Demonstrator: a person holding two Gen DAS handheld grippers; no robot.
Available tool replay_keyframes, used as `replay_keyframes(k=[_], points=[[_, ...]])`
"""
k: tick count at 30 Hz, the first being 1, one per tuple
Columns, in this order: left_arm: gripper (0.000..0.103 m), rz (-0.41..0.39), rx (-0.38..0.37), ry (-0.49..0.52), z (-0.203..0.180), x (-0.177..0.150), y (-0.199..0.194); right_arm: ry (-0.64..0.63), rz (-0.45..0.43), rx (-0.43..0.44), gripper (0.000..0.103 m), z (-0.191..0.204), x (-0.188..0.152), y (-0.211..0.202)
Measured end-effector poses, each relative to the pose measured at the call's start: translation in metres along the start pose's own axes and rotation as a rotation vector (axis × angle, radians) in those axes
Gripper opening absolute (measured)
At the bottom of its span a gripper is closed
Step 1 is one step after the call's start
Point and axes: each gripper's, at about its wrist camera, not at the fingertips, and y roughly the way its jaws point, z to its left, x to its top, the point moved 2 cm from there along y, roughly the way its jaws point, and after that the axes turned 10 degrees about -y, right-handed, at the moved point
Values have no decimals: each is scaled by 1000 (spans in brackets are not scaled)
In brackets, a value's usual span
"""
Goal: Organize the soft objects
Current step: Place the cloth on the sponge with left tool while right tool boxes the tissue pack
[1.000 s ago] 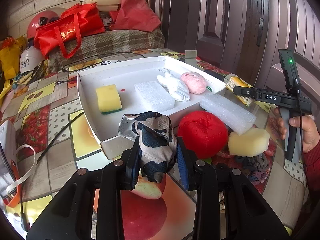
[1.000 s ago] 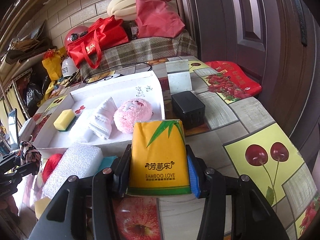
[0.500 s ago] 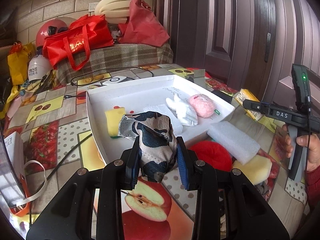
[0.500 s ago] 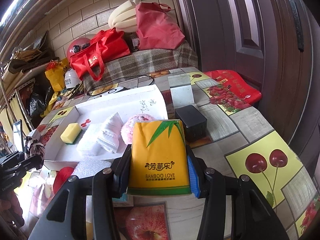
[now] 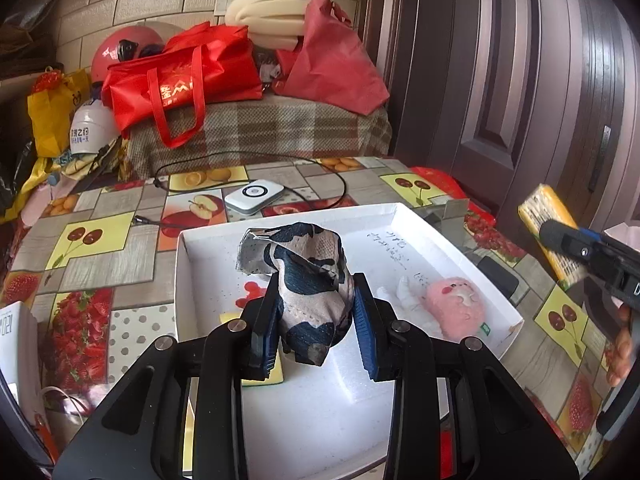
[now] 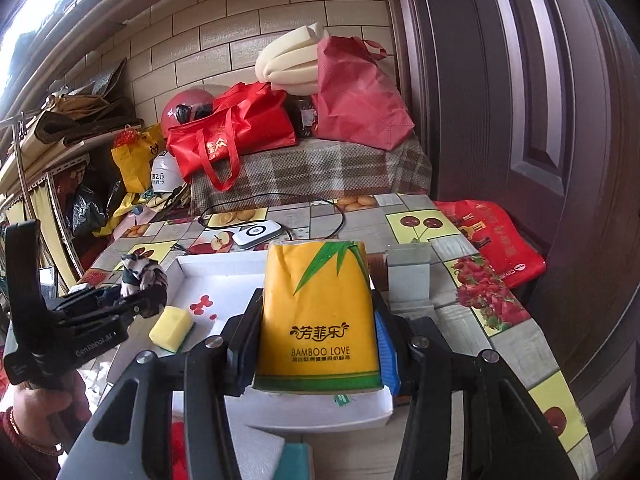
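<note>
My left gripper (image 5: 314,334) is shut on a black-and-white cow-print cloth (image 5: 306,276) and holds it above the white tray (image 5: 404,216). In the tray lie a pink plush toy (image 5: 454,306), a white cloth (image 5: 404,298) and a yellow sponge (image 6: 171,328). My right gripper (image 6: 316,344) is shut on a yellow tissue pack (image 6: 318,320) and holds it over the tray's near right corner. The left gripper also shows in the right wrist view (image 6: 132,300), at the tray's left side.
A white device (image 5: 254,196) with a black cable lies on the fruit-print tablecloth beyond the tray. Red bags (image 5: 180,80) and helmets sit on a plaid-covered bench behind. A dark door (image 5: 520,80) stands to the right. White foam (image 6: 252,448) and a red soft thing lie near the tray.
Both grippers have risen and moved forward over the tray, each keeping its hold. The red ball, foam block and yellow sponge near the tray have dropped out of the left wrist view.
</note>
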Motion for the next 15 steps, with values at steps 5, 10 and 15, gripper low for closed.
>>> replay_keyframes(k=[5,10,15], points=[[32,53,-6,-25,13,-2,13,50,86,54,49,9,8,41],[32,108,-9,-88,29,-5,24,91,187,86,49,22,2,83],[44,82,-2,-109,34,-4,20,106,223,104,51,28,-1,97]])
